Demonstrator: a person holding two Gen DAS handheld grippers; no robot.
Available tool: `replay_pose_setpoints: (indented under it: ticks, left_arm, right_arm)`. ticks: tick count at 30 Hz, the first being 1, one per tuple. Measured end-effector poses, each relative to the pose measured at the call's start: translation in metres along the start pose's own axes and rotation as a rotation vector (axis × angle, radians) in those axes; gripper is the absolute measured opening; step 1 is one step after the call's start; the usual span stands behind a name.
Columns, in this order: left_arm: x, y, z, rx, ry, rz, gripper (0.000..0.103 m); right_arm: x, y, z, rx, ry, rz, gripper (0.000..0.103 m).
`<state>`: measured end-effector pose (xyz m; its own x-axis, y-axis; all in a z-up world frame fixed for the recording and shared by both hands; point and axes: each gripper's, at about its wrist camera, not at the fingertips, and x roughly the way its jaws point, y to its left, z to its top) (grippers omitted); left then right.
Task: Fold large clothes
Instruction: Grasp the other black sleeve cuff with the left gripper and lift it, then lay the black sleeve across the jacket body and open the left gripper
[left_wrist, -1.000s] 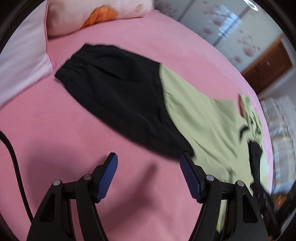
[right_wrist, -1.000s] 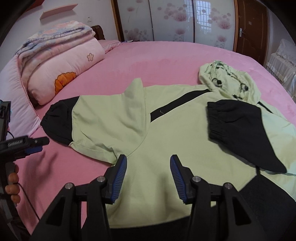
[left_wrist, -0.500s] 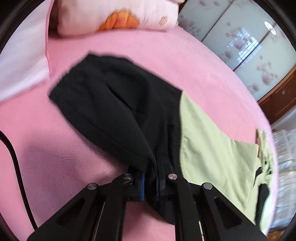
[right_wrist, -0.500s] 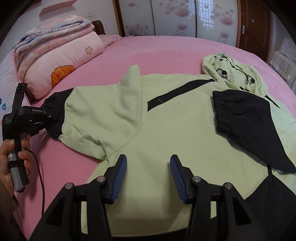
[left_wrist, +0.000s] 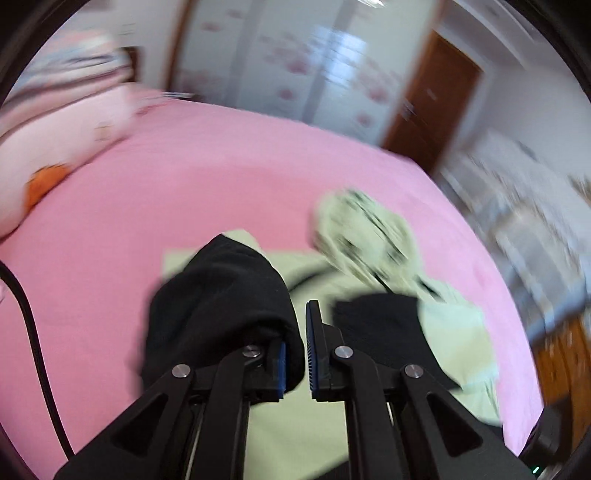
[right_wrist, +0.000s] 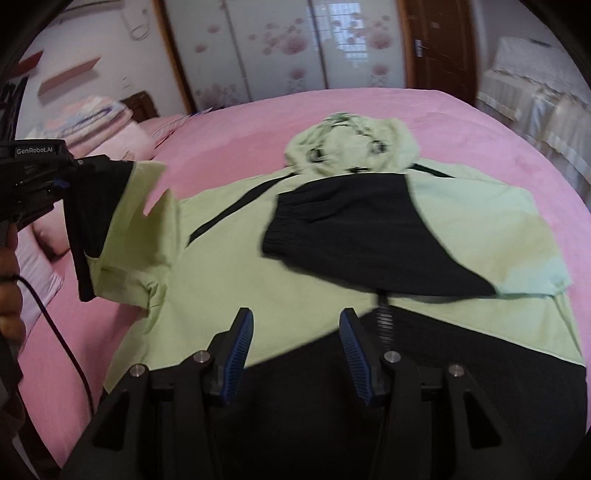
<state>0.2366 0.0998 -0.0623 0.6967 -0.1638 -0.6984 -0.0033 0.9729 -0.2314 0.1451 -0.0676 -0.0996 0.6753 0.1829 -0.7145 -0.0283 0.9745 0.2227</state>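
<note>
A light green hoodie (right_wrist: 317, 258) with black panels was found spread on a pink bed (right_wrist: 461, 122), its hood (right_wrist: 351, 147) at the far end. The right sleeve (right_wrist: 369, 236), with its black cuff, was seen folded across the chest. The left tool (left_wrist: 295, 350) was found clamped on the black end of the left sleeve (left_wrist: 221, 295), the jaws having just closed with the fabric between them; in the right wrist view that sleeve was seen lifted clear of the bed at the left. The right tool (right_wrist: 295, 347) was held above the near black hem (right_wrist: 332, 406), its jaws apart and nothing between them. A folded quilt (right_wrist: 92, 118) was noted at the far left. The left wrist view was blurred.
</note>
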Motion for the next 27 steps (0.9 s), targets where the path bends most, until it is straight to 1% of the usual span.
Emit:
replay_pose_setpoints:
  ticks: [1, 2, 3, 4, 6, 7, 10, 12, 13, 14, 15, 17, 21, 25, 27]
  left_arm:
    - [0.013, -0.024, -0.007, 0.041, 0.034, -0.002, 0.016]
    - [0.023, -0.047, -0.016, 0.073, 0.065, -0.004, 0.021]
    - [0.037, -0.069, -0.028, 0.118, 0.121, -0.001, 0.031]
    - [0.050, -0.084, -0.039, 0.153, 0.172, 0.008, 0.036]
    - [0.075, -0.108, -0.070, 0.218, 0.274, 0.007, 0.040]
    - [0.086, -0.119, -0.083, 0.238, 0.316, 0.009, 0.040]
    - [0.084, -0.136, -0.110, 0.245, 0.366, -0.003, 0.041]
    - [0.077, -0.131, -0.116, 0.228, 0.374, -0.018, 0.044]
    - [0.069, -0.127, -0.119, 0.213, 0.372, -0.027, 0.048]
    - [0.058, -0.116, -0.116, 0.202, 0.366, -0.034, 0.050]
    - [0.053, -0.114, -0.117, 0.192, 0.357, -0.037, 0.053]
    - [0.039, -0.107, -0.116, 0.174, 0.336, -0.031, 0.053]
    - [0.010, -0.087, -0.113, 0.140, 0.304, 0.010, 0.053]
    - [-0.016, -0.071, -0.115, 0.115, 0.271, 0.093, 0.054]
    - [-0.031, -0.062, -0.118, 0.098, 0.258, 0.117, 0.054]
  right_arm:
    - [-0.004, -0.013, -0.001, 0.015, -0.001, -0.017, 0.049]
    - [-0.006, -0.024, -0.003, 0.028, 0.001, -0.028, 0.049]
    - [-0.008, -0.037, -0.004, 0.046, 0.005, -0.038, 0.049]
    - [-0.009, -0.049, -0.006, 0.068, 0.010, -0.047, 0.049]
    - [-0.011, -0.069, -0.011, 0.101, 0.020, -0.058, 0.049]
    - [-0.011, -0.079, -0.014, 0.119, 0.028, -0.062, 0.049]
    - [-0.013, -0.099, -0.021, 0.152, 0.037, -0.063, 0.049]
    - [-0.013, -0.106, -0.024, 0.161, 0.039, -0.062, 0.049]
    - [-0.014, -0.108, -0.025, 0.164, 0.038, -0.057, 0.049]
    - [-0.014, -0.109, -0.025, 0.165, 0.036, -0.053, 0.049]
    - [-0.015, -0.109, -0.025, 0.166, 0.035, -0.049, 0.049]
    - [-0.020, -0.108, -0.025, 0.163, 0.026, -0.033, 0.049]
    - [-0.028, -0.092, -0.021, 0.122, 0.008, -0.004, 0.049]
    - [-0.036, -0.070, -0.017, 0.076, -0.003, 0.018, 0.049]
    - [-0.040, -0.058, -0.016, 0.053, -0.008, 0.031, 0.049]
